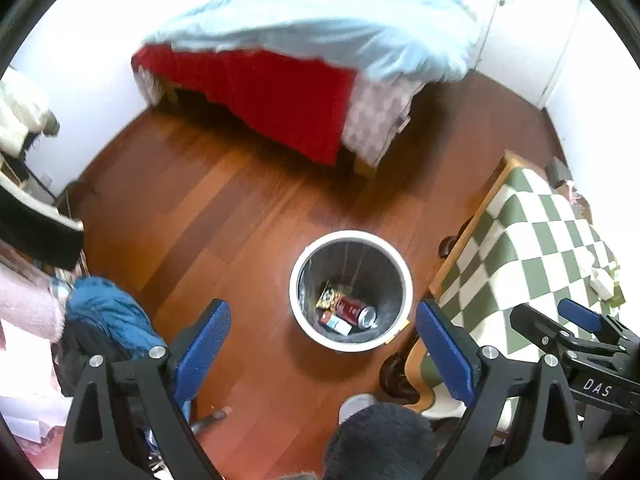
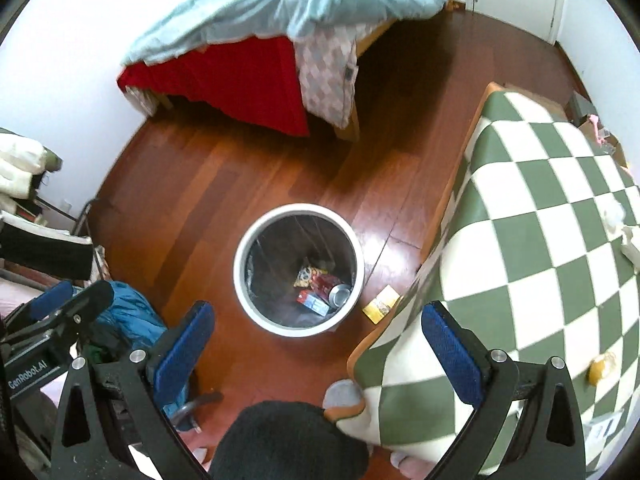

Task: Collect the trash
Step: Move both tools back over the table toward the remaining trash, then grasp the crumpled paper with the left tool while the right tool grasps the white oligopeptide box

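Note:
A white round trash bin (image 1: 298, 264) (image 2: 242, 248) stands on the wooden floor, holding a red can (image 1: 354, 308) (image 2: 338, 292), snack wrappers and a small box. My left gripper (image 1: 324, 340) is open and empty, held above the bin. My right gripper (image 2: 318, 344) is open and empty, above the floor between the bin and the table; it also shows in the left wrist view (image 1: 560, 316). A yellow wrapper (image 2: 381, 304) lies on the floor beside the bin. Crumpled white tissue (image 2: 628, 236) (image 1: 602, 280) and a small yellow item (image 2: 600, 366) lie on the table.
A table with a green-and-white checked cloth (image 2: 520, 240) (image 1: 532, 240) stands at the right. A bed (image 1: 312, 40) (image 2: 288, 12) with light blue duvet and red sheet is at the back. Blue clothing (image 1: 108, 312) and a chair sit at the left.

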`<state>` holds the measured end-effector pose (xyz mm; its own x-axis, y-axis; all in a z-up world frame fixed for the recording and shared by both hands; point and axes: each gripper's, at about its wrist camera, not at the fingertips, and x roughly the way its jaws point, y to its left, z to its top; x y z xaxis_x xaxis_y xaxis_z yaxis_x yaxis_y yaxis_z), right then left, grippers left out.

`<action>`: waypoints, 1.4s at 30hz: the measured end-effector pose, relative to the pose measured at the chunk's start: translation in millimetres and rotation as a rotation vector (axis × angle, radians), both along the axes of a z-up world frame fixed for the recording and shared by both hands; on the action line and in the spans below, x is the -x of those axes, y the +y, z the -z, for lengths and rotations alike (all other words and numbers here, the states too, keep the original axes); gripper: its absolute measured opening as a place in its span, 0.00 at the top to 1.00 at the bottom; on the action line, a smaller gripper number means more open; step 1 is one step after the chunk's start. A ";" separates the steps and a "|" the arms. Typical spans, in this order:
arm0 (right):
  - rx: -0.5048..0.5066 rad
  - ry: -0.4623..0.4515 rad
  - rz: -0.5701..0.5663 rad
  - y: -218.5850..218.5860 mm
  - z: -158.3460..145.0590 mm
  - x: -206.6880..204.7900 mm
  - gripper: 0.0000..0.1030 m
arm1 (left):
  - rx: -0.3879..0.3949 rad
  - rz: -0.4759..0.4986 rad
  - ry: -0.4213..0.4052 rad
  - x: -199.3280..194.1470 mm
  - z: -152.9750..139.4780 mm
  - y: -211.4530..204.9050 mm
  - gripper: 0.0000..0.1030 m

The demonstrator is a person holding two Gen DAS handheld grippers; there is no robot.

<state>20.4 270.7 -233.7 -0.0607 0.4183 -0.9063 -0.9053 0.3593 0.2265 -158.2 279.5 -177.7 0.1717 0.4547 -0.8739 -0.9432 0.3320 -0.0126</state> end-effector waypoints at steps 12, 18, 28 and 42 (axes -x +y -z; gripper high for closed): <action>-0.234 0.074 0.081 -103.1 -106.3 -15.0 0.00 | -0.147 0.059 -0.027 -22.6 -75.5 -71.1 0.08; -0.287 0.129 0.199 -182.8 -126.2 -46.1 0.00 | -0.117 0.150 -0.029 -73.0 -60.2 -105.2 0.08; -0.125 0.214 0.775 -343.9 -29.6 -190.1 0.00 | 0.006 0.329 0.149 -213.6 54.6 -146.9 0.08; 0.118 0.396 1.097 -394.0 130.1 -290.3 0.34 | 0.178 0.403 0.320 -290.1 156.1 -154.8 0.08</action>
<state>310.7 -123.3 -363.8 -0.0061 0.3359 -0.9419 0.0293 0.9416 0.3356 131.9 124.6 -333.8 0.0147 0.2479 -0.9687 -0.7074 0.6872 0.1651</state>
